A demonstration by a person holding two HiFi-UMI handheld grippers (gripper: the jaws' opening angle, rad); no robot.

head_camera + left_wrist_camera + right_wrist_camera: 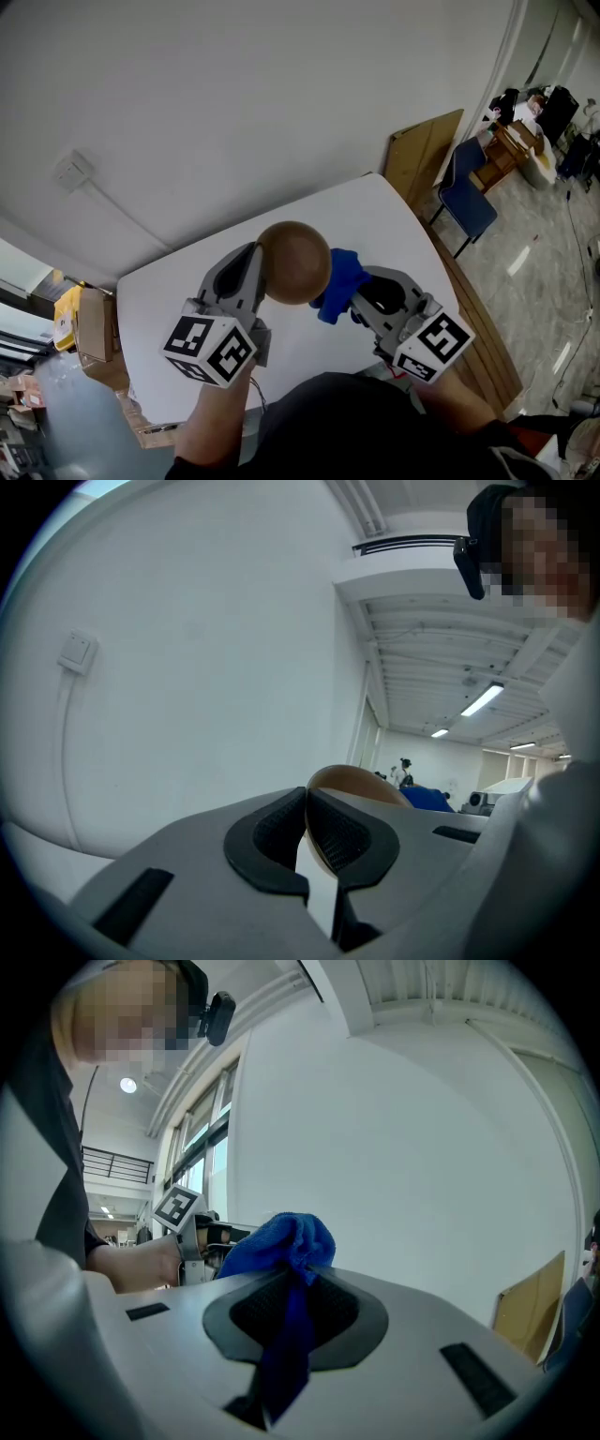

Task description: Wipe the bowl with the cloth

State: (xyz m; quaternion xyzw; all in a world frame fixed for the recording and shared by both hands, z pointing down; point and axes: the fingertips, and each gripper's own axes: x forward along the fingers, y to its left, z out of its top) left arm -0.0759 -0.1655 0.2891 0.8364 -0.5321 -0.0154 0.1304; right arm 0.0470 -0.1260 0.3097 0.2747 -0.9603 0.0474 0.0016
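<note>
The bowl (pixel 293 262) hangs above the table (pixel 375 211), its rim pinched in the closed left gripper (pixel 255 258). The right gripper (pixel 364 298) (clamped on the blue cloth (pixel 337 281)) seemingly presses it against the bowl's outside. Wiping looks under way, not finished.

A white table (pixel 394 220) stands against a white wall (pixel 234 94) with a switch box (pixel 73 171). A wooden board (pixel 419 155) leans there beside a blue chair (pixel 472 197); a cardboard box (pixel 92 323) sits at the table's left
</note>
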